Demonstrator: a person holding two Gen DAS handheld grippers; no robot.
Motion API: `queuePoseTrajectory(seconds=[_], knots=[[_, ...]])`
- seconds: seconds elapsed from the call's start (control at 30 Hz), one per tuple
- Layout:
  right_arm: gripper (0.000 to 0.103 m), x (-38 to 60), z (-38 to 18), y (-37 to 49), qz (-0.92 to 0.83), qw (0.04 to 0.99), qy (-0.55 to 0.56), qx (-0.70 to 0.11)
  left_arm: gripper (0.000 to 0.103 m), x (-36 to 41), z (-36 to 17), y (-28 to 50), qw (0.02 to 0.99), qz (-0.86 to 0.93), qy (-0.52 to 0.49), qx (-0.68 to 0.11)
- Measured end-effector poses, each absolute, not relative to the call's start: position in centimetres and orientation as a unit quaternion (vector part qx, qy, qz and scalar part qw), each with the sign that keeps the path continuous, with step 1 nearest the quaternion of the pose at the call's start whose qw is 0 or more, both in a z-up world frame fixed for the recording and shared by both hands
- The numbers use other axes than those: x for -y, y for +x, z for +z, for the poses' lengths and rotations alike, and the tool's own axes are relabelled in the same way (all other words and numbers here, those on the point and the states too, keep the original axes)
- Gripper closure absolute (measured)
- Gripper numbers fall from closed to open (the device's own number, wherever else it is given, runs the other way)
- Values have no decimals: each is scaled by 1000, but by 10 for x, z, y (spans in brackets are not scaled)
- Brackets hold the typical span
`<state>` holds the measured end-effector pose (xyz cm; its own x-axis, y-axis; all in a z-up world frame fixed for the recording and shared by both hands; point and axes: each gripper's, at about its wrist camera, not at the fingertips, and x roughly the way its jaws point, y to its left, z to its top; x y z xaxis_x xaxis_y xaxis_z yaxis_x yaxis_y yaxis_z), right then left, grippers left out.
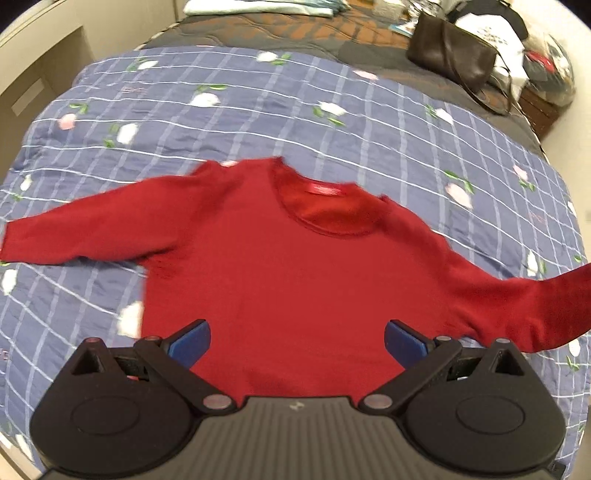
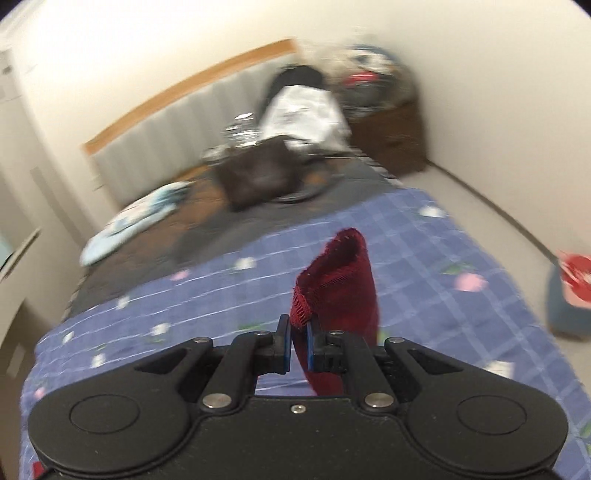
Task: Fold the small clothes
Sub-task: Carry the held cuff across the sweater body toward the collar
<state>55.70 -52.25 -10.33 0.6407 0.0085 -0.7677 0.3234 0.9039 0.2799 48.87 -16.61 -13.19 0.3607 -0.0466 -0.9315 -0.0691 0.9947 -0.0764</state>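
Sweater [image 1: 280, 273] lies front-up on the quilt [image 1: 332, 122] on the bed, neck [image 1: 328, 206] pointing away from us, hem nearest the left gripper [image 1: 297, 345]. Left sleeve [image 1: 74, 232] is spread flat out to the side. Right sleeve [image 1: 517, 306] runs out the other way and lifts off the quilt at its end.

Our left gripper hovers over the hem area, blue fingers [image 1: 190, 345] spread wide, nothing between them. Can't tell if they touch the fabric.

Our right gripper [image 2: 298, 345] has its fingers [image 2: 283, 343] nearly closed, pinching the cuff [image 2: 338, 284] of the right sleeve at its stitched edge. The cuff stands up above the quilt, its opening facing the camera.

Further up the bed: a brown bag [image 1: 452, 55], a white garment [image 1: 498, 40] behind it, a pale folded cloth [image 1: 258, 7] near the headboard [image 2: 177, 125]. Right view is motion-blurred, so background detail is unclear. A red item [image 2: 576, 273] sits off the bed at the right edge; can't identify it.
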Motion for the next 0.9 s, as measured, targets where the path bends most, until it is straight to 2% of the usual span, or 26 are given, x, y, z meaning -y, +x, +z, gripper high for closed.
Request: queuePoseTrajectory(seconds=[0.2, 0.57, 0.9], knots=[[95, 406, -107, 590, -1, 888, 167, -428, 1, 98, -128, 488, 824, 40, -67, -561], [95, 208, -184, 612, 105, 854, 109, -498, 1, -13, -137, 472, 814, 105, -92, -563], [94, 135, -253, 600, 136, 813, 68, -563, 1, -51, -154, 467, 803, 121, -88, -577]])
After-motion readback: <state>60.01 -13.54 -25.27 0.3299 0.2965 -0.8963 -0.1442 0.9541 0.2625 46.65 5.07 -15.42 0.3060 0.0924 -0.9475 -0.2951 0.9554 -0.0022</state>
